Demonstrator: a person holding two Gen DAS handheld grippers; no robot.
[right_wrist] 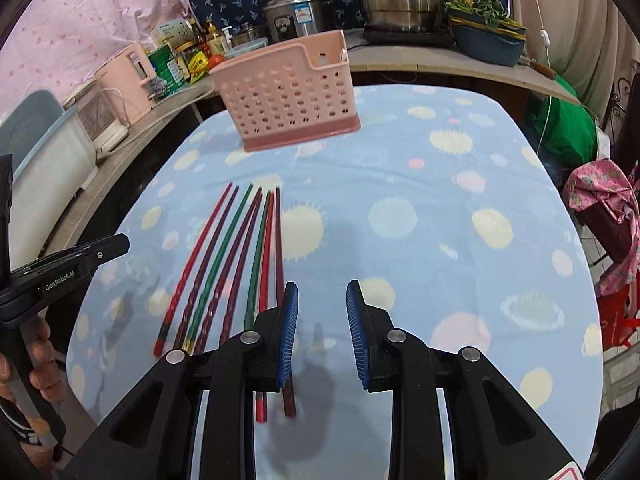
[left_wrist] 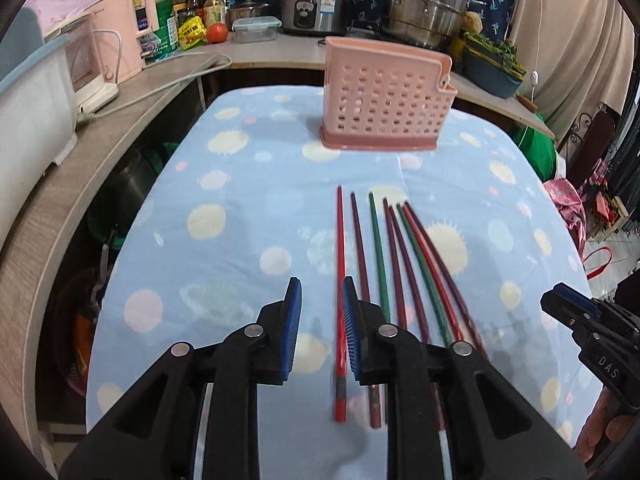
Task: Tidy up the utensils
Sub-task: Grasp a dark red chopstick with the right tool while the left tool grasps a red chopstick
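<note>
Seven chopsticks (left_wrist: pixel 380 264) counted on the blue planet-print cloth (left_wrist: pixel 240 216) covering the bench: two red, two green, three dark purple-maroon (count matched in the right wrist view, chopsticks (right_wrist: pixel 236 256)). Laid side by side lengthwise, long axes running from the near edge toward the far side, narrow tips pointing away at the pink holder (left_wrist: pixel 386 106), thicker butt ends nearest the cameras; slightly fanned, with the tips bunched closer together on the right side of the row. Leftmost red chopstick (left_wrist: pixel 340 280) set a little apart from the rest. One pink holder, perforated with rows of holes, standing upright on a darker pink base beyond the chopstick tips, well apart from them, seen also from the right wrist (right_wrist: pixel 288 96). Two hand-held grippers: left hand-held gripper (left_wrist: pixel 320 320) with blue-padded jaws apart, hovering over the butt end of the row, the leftmost red chopstick lying in the gap just beside the right pad, nothing gripped. Right hand-held gripper (right_wrist: pixel 322 328) likewise spread wide and holding nothing, positioned to the right of the row, its left pad over the outermost maroon stick. Behind the bench, a counter crowded with a rice cooker (left_wrist: pixel 316 2), steel pots (left_wrist: pixel 428 0) and bottles.
</note>
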